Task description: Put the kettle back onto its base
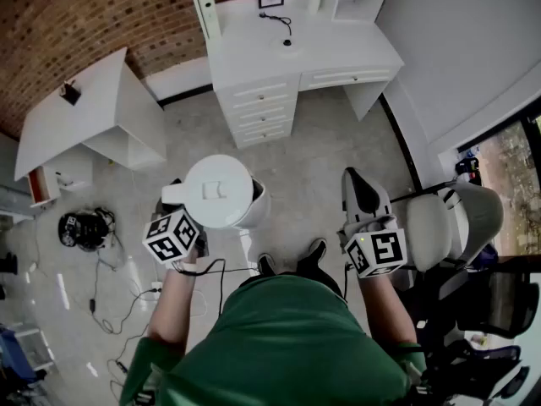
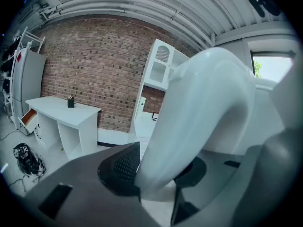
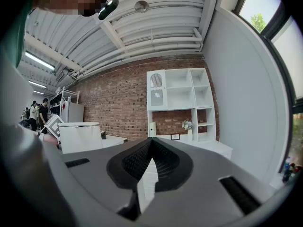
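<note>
Head view, one kettle, two tongs

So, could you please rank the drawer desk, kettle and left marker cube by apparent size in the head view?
Largest: drawer desk
Then: kettle
Smallest: left marker cube
Kettle and cube sit nearer the camera.

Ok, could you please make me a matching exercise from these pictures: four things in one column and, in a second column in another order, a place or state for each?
Things:
1. kettle
2. right tongs
3. desk with drawers
4. black object with cables

Places or states:
A. lying on the floor
B. handle gripped by the left tongs
C. closed, nothing between them
D. standing against the brick wall

Pairs: 1-B; 2-C; 3-D; 4-A
</note>
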